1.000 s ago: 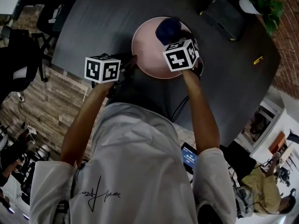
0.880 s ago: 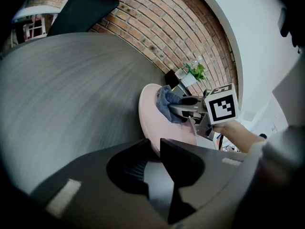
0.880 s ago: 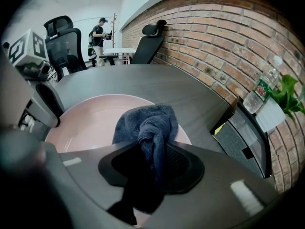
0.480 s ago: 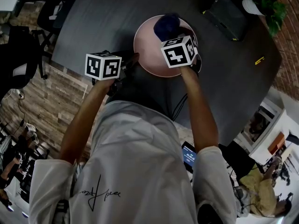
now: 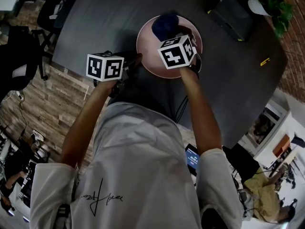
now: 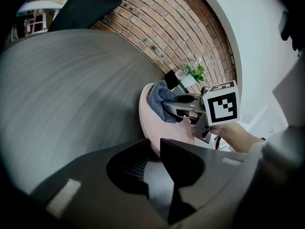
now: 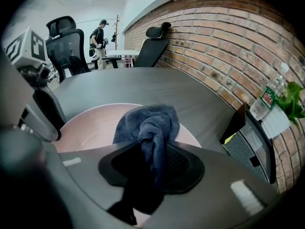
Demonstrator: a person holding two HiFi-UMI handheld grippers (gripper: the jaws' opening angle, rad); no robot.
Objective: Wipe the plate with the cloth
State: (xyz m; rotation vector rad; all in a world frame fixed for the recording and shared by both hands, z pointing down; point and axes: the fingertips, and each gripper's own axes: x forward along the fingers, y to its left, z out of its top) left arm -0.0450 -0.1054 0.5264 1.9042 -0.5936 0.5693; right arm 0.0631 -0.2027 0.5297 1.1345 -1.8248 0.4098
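Plate [image 5: 148,56], pink, sits on the dark tabletop [image 5: 109,13], and the left gripper [image 6: 159,151] clamps its 8 o'clock rim. The right gripper [image 7: 152,168] pinches the blue cloth [image 7: 147,123] near the plate's 12 o'clock. Wiping seems under way; the next move calls for sweeping towards 6 o'clock.

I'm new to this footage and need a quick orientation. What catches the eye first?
A pink plate stands out on the dark table, with a dark blue cloth bunched on its far side. The right gripper is shut on that cloth, while the left gripper clamps the plate's rim.
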